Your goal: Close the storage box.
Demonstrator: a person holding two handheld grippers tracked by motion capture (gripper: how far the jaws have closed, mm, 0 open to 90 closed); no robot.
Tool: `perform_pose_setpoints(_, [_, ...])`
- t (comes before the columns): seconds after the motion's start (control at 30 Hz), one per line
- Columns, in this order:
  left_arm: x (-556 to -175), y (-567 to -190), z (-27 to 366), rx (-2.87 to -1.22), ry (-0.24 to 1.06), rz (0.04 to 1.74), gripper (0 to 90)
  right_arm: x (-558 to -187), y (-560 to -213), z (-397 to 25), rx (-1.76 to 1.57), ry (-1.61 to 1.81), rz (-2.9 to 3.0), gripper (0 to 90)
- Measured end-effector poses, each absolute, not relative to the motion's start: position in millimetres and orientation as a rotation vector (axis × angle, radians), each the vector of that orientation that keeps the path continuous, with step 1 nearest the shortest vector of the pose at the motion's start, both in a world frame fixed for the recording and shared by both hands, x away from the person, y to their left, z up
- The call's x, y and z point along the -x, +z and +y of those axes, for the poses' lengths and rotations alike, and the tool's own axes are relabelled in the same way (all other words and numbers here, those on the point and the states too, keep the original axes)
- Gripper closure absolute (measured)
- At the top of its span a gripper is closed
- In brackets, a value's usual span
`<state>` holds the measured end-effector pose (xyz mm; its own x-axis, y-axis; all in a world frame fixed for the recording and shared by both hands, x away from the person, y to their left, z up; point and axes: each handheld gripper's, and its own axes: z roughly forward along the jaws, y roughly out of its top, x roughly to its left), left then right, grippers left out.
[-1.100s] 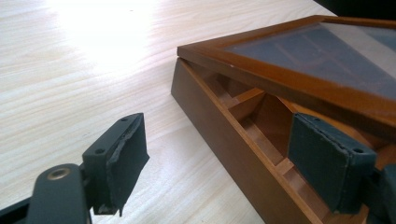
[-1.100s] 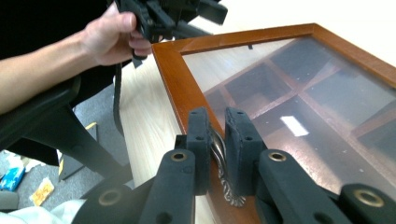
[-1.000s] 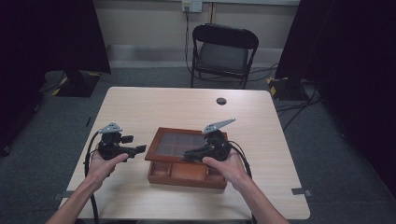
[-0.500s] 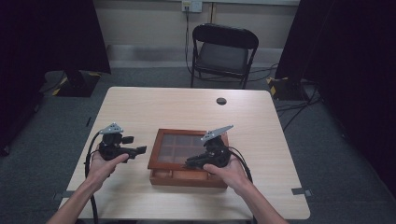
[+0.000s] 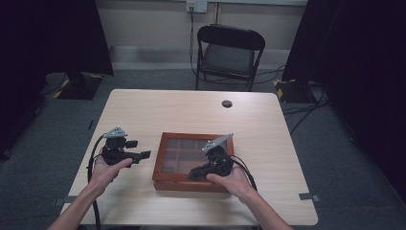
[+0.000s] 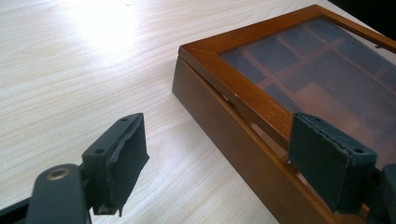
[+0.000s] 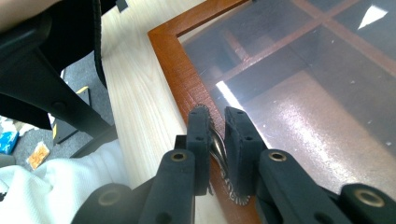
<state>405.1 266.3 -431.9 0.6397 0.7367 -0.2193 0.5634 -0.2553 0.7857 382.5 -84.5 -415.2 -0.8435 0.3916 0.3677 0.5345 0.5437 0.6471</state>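
A brown wooden box (image 5: 194, 138) with a glass lid over several compartments sits on the table, near the front. My right gripper (image 5: 195, 174) is at the lid's front edge. In the right gripper view it (image 7: 218, 125) is shut on a small metal pull (image 7: 217, 145) fixed to the lid frame (image 7: 173, 56). My left gripper (image 5: 144, 154) hovers just left of the box, open and holding nothing. In the left gripper view its jaws (image 6: 217, 158) straddle the box's near corner, and a thin gap shows between the lid (image 6: 243, 88) and the base (image 6: 219, 126).
A small black round object (image 5: 227, 103) lies near the table's far edge. A black folding chair (image 5: 229, 50) stands behind the table. Bare wood tabletop (image 5: 143, 115) stretches left of and beyond the box. Cables run across the floor at the right.
The right gripper has lowered the lid from tilted up to almost flat on the base, moving down and toward the front. The left gripper stayed beside the box, open.
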Motion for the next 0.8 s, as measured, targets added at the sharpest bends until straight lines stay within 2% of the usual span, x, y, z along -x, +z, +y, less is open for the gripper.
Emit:
perform_pose_setpoints(0.63, [-406, -435, 263, -1.98, 0.232, 1.01, 19.3, -384, -433, -82, 0.81, -1.13, -2.567, 81.3])
perform_pose_setpoints(0.8, [-406, -435, 263, -1.98, 0.23, 1.018, 19.3, -385, -431, -85, 0.826, -1.181, -2.548, 70.7])
